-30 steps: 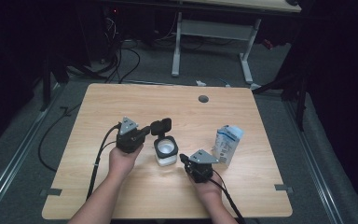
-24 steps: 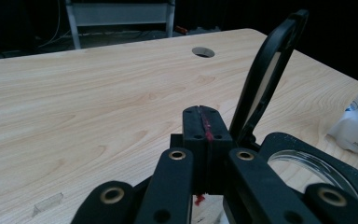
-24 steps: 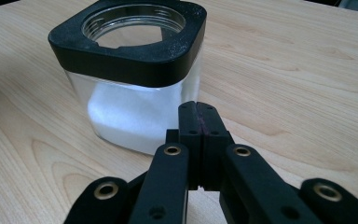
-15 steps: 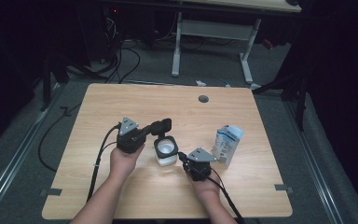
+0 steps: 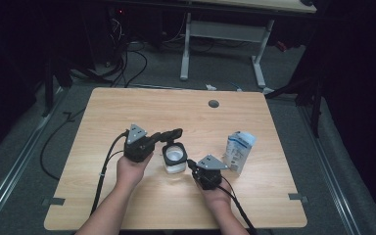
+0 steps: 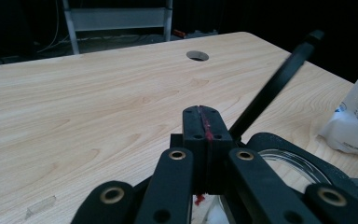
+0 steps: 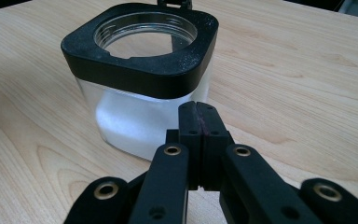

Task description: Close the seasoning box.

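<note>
A clear square jar (image 5: 175,159) with a black collar stands mid-table, part filled with white powder (image 7: 135,123). Its black flip lid (image 6: 276,81) stands open at the far side. My left gripper (image 5: 164,138) comes in from the jar's left, shut with nothing between its jaws (image 6: 203,122); the tips sit just beside the lid's base, above the jar's rim (image 6: 284,156). From the jar's near right, my right gripper (image 5: 191,163) points at it. That gripper (image 7: 199,111) is shut and empty, right up against the jar's glass wall; whether it touches I cannot tell.
A white printed pouch (image 5: 239,151) stands to the right of the jar, close behind the right gripper. A round cable hole (image 5: 213,104) sits near the table's far edge. Bare wood (image 5: 107,112) spreads to the left and far side. Cables trail off the near edge.
</note>
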`<act>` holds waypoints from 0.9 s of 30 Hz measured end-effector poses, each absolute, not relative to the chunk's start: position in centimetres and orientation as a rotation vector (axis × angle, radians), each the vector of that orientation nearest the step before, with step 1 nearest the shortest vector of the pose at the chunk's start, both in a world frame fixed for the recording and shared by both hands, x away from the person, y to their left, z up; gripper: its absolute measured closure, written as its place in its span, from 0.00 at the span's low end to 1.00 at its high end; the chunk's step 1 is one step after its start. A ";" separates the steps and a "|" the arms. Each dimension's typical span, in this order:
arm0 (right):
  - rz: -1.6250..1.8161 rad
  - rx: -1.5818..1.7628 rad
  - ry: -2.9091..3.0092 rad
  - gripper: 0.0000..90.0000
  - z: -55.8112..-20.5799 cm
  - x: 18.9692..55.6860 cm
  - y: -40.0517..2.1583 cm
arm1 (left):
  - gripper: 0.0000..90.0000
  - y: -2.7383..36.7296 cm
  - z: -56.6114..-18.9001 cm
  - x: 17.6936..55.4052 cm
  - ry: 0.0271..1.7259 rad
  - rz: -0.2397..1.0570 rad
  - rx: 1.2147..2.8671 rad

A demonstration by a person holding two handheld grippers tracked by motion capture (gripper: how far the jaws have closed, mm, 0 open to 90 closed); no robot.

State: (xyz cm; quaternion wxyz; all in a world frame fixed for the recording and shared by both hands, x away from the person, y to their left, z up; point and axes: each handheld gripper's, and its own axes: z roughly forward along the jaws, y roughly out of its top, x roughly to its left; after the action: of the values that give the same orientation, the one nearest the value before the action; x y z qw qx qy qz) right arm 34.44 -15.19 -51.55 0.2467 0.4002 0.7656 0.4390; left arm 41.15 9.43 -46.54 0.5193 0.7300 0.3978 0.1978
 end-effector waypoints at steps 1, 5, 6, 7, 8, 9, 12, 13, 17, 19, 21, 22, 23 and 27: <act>1.196 1.092 2.088 1.00 -51.5 34.4 -15.2 | 1.00 9.4 -46.6 41.1 0.950 0.475 1.751; 1.199 1.091 2.088 1.00 -51.5 34.4 -15.2 | 1.00 9.0 -46.7 40.5 0.932 0.477 1.761; 1.197 1.091 2.090 1.00 -51.5 34.4 -15.2 | 1.00 8.9 -46.8 40.3 0.930 0.479 1.762; 1.196 1.091 2.091 1.00 -51.5 34.4 -15.2 | 1.00 8.9 -47.0 40.1 0.930 0.481 1.763; 1.195 1.088 2.092 1.00 -51.5 34.4 -15.2 | 1.00 9.0 -47.1 39.8 0.932 0.483 1.760; 1.194 1.089 2.091 1.00 -51.5 34.4 -15.2 | 1.00 9.1 -47.3 39.6 0.935 0.485 1.756; 1.191 1.092 2.091 1.00 -51.5 34.4 -15.3 | 1.00 9.5 -47.9 39.1 0.948 0.483 1.756; 1.191 1.092 2.090 1.00 -51.5 34.4 -15.3 | 1.00 9.7 -48.2 39.0 0.954 0.482 1.761; 1.199 1.092 2.090 1.00 -51.5 34.5 -15.4 | 1.00 10.4 -49.2 38.4 0.973 0.479 1.775; 1.197 1.090 2.090 1.00 -51.5 34.6 -15.3 | 1.00 10.9 -49.7 38.1 0.978 0.484 1.785; 1.192 1.092 2.088 1.00 -51.5 34.7 -15.2 | 1.00 11.6 -50.0 37.6 0.983 0.494 1.797; 1.192 1.094 2.091 1.00 -51.5 34.8 -15.2 | 1.00 12.0 -50.2 37.3 0.987 0.501 1.802; 1.191 1.096 2.090 1.00 -51.6 34.8 -15.2 | 1.00 12.5 -50.4 37.0 0.994 0.507 1.806; 1.182 1.092 2.097 1.00 -51.6 34.6 -15.2 | 0.99 14.9 -51.0 36.0 1.024 0.543 1.827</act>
State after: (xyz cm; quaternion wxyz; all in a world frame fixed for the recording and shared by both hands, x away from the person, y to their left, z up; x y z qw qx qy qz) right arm 34.64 -15.16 -51.56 0.2465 0.4004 0.7688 0.4335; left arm 36.02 14.89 -50.97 0.4695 0.7456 0.4178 0.2217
